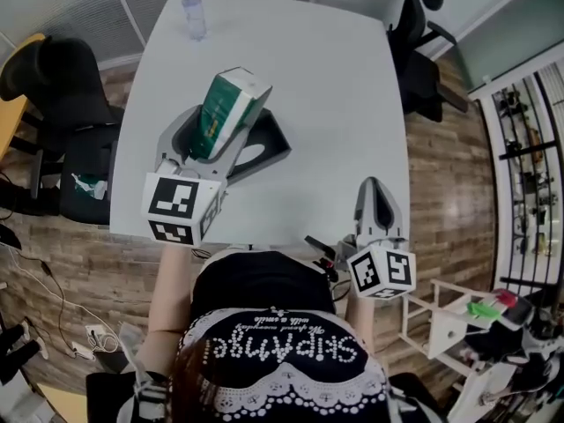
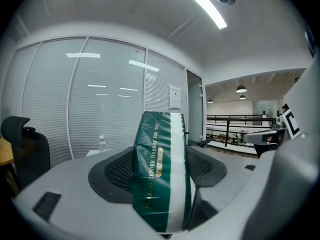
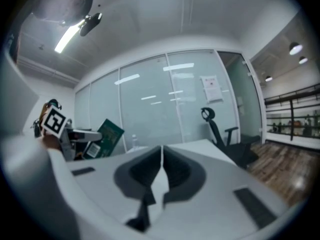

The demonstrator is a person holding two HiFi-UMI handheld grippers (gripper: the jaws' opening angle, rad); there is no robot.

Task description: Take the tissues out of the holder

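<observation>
Left gripper [image 1: 225,135] clamped across green tissue pack [image 1: 231,102], pack tilted toward 1 o'clock over table [image 1: 335,104] centre. Right gripper [image 1: 375,188] at 5 o'clock edge, jaws together, empty. No holder visible. Advisable: firm mid-pack squeeze, flat set-down.

Bright ceiling strip light [image 2: 202,4] (fisheye edges), near foreground blurred.

right gripper [image 3: 161,156], jaws together, tissue pack [image 3: 106,136] beyond

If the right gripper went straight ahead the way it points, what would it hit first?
Probably nothing nearby: the right gripper points across bare table; the bottle and tissue pack lie left of its line.
</observation>
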